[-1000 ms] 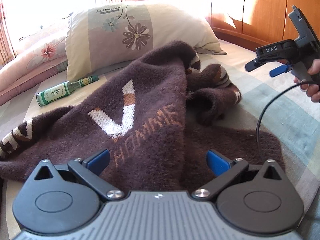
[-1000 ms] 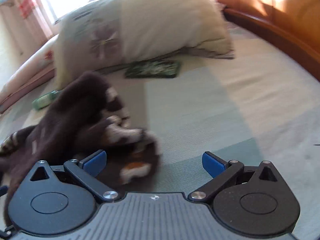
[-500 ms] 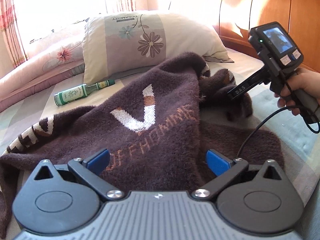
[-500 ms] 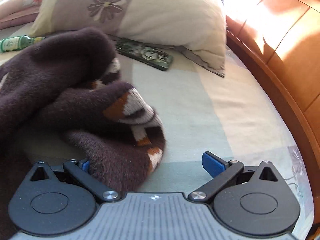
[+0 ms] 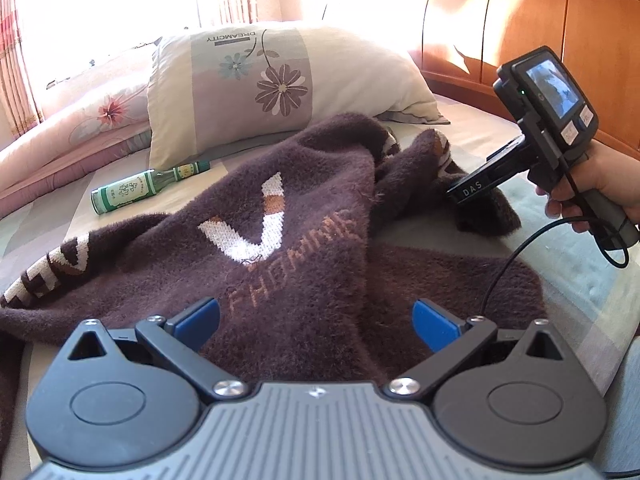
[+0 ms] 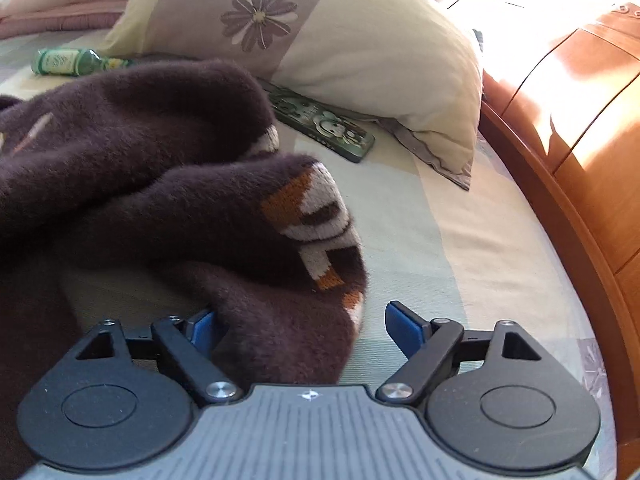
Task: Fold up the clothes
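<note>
A brown sweater (image 5: pixel 304 248) lies rumpled on the bed (image 6: pixel 420 232), its near edge hidden under both tools. Your right gripper (image 6: pixel 298 322) is spread around a bunched cuff (image 6: pixel 316 216), one pad half buried. Your left gripper (image 5: pixel 316 320) hangs open above the fabric; contact is unclear.

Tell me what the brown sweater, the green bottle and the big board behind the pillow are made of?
The brown sweater looks like fuzzy knitted wool or acrylic: fluffy surface, visible stitches in the white pattern. The green bottle seems to be glass, shiny and see-through at the neck, with a paper label. The headboard looks like glossy varnished wood: orange-brown panels catching sunlight.
</note>
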`<state>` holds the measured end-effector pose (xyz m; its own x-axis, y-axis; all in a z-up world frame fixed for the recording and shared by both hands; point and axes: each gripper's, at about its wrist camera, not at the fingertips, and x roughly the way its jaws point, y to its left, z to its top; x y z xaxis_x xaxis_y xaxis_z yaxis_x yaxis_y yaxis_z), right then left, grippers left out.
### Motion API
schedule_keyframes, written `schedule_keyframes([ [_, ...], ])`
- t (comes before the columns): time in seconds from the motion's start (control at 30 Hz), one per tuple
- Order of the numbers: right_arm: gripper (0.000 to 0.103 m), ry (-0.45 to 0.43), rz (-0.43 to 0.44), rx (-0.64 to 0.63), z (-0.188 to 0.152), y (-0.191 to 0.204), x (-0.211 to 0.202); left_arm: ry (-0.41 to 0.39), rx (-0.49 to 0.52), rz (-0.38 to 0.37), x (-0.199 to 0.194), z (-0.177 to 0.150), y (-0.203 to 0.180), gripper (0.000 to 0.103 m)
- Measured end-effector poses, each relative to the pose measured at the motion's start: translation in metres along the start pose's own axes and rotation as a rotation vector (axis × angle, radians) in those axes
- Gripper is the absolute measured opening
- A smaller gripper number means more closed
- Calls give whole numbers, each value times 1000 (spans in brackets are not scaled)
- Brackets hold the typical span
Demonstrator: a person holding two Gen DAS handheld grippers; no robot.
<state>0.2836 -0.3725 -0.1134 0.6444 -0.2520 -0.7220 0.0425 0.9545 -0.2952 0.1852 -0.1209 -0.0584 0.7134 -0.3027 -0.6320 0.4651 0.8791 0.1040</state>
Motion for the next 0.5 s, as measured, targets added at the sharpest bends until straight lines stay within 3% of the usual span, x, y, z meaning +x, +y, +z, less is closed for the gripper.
schedule_keyframes([
  [0.13, 86, 5, -22, 72, -14, -35, 5, 8, -4, 9, 1, -2, 3, 102],
  [0.23, 78, -4, -1, 77, -18, -42, 4, 14, -4, 1, 4, -3, 2, 102],
  [0.37, 78, -15, 28, 82, -23, -51, 1, 20, -1, -15, 8, -2, -4, 102],
  [0.5, 60, -26, 57, 86, -28, -60, -1, 21, 10, -22, 9, -1, -10, 102],
])
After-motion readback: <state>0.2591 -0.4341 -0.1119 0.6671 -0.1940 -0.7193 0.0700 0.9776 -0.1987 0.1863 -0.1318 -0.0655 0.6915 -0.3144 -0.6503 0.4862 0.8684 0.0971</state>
